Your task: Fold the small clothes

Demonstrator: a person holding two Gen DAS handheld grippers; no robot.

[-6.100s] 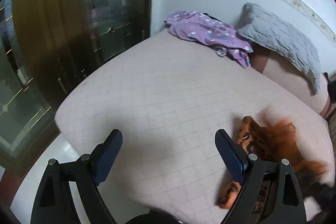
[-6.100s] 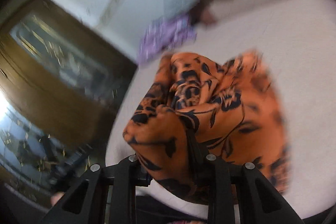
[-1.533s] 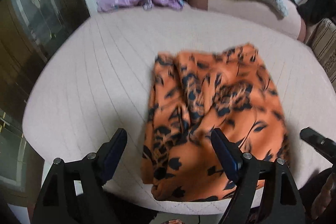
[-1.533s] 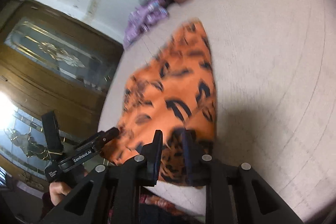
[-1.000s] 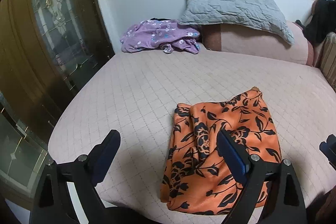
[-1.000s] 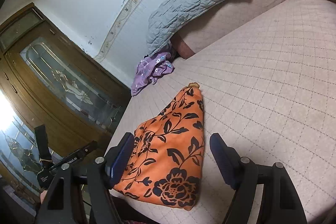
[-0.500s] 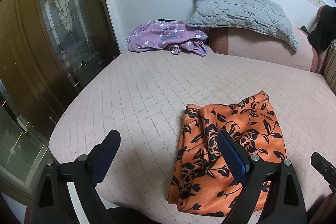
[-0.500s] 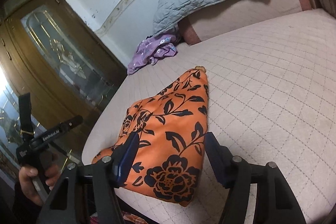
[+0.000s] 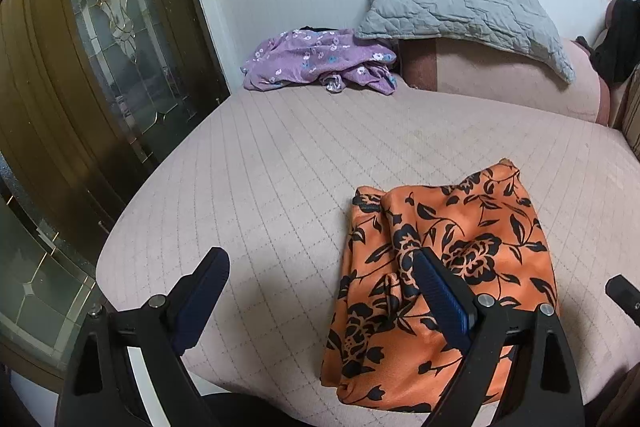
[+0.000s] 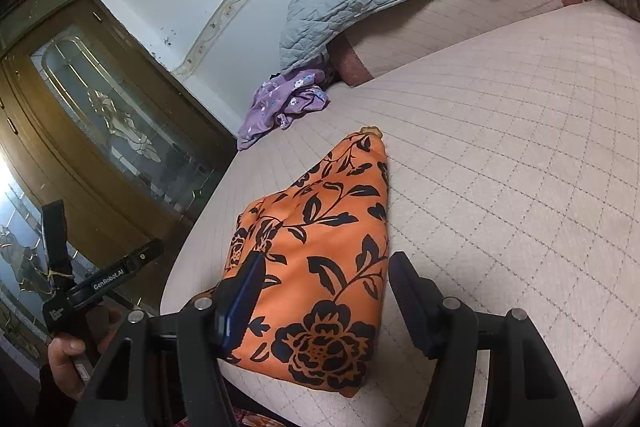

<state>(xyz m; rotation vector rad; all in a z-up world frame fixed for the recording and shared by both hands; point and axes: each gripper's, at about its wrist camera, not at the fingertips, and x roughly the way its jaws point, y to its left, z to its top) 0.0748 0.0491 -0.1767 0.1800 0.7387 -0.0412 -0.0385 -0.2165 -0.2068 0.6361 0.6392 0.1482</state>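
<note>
Orange garment (image 10: pixel 320 267) below open jaws

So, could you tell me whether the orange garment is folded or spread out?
Folded: the orange garment lies on the bed as a compact doubled panel.

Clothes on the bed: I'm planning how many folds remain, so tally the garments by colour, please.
Orange with black flowers: 1, the orange garment near the front edge of the bed.
Purple with small flowers: 1, the purple garment crumpled by the wall.
Total: 2 garments.
</note>
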